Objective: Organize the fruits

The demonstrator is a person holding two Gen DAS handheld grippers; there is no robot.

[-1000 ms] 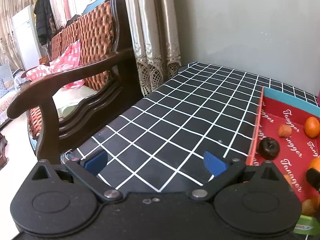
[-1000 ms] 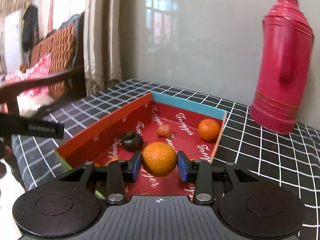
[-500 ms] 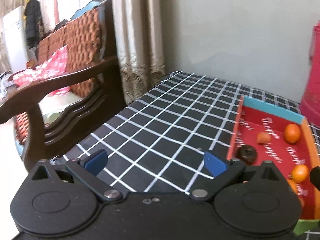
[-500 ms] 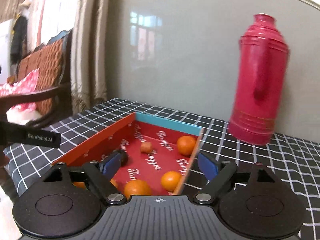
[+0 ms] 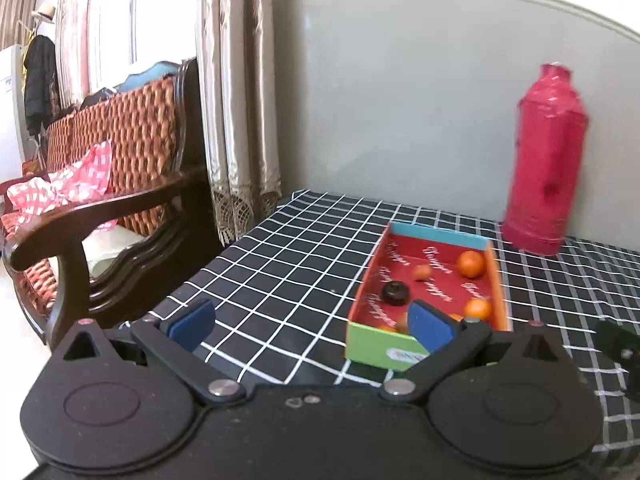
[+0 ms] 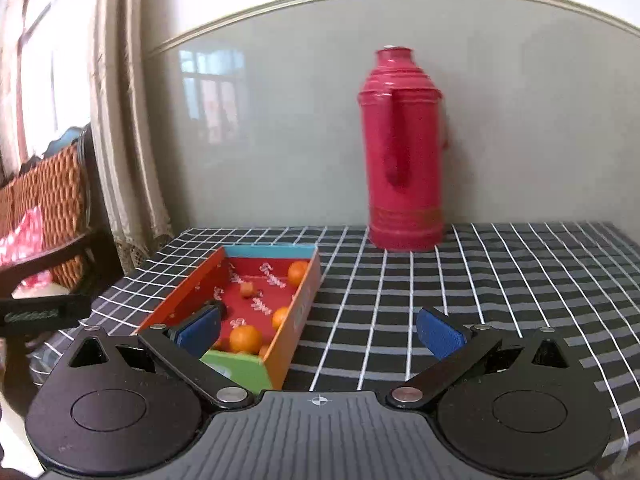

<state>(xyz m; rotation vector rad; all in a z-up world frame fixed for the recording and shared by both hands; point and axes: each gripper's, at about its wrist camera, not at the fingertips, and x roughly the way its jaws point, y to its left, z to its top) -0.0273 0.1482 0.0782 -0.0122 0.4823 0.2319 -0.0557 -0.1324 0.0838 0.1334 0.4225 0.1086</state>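
Observation:
A red-lined cardboard box lies on the black checked tablecloth. It holds several oranges, a small reddish fruit and a dark round fruit. My left gripper is open and empty, low over the table's front edge, left of the box. My right gripper is open and empty, near the box's front right corner. Its edge shows in the left wrist view.
A tall red thermos stands at the back against the grey wall. A wooden sofa with woven cushions and a curtain are left of the table.
My right gripper let go of the orange, opened wide and drew back from the box. Both grippers have pulled back and up, so the whole box and thermos now show.

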